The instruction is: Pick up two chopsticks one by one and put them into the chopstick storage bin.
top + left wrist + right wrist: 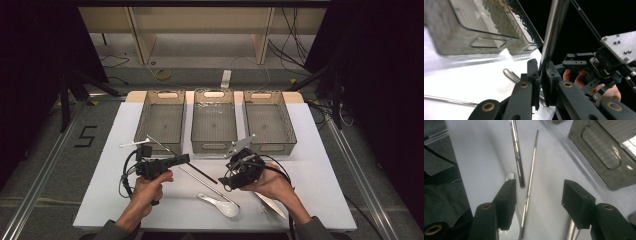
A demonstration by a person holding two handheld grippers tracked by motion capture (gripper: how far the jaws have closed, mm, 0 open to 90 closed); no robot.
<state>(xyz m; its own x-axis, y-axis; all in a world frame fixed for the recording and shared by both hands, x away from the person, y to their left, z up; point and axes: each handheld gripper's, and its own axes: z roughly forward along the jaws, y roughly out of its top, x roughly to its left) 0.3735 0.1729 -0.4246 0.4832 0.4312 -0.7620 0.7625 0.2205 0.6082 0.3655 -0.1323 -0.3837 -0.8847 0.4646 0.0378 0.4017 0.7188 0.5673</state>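
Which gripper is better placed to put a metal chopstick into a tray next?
The left gripper: its fingers are shut on a metal chopstick, near the left tray. The right gripper is open, holding nothing, above the second chopstick.

Three mesh baskets [161, 121] stand side by side at the far edge of the white table [320, 165], with a white ceramic spoon [220, 204] and what appears to be a knife [271, 205] nearer.

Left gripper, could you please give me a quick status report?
Left gripper shut on a metal chopstick. Right gripper open, holding nothing. Second chopstick and white spoon lie on the table.
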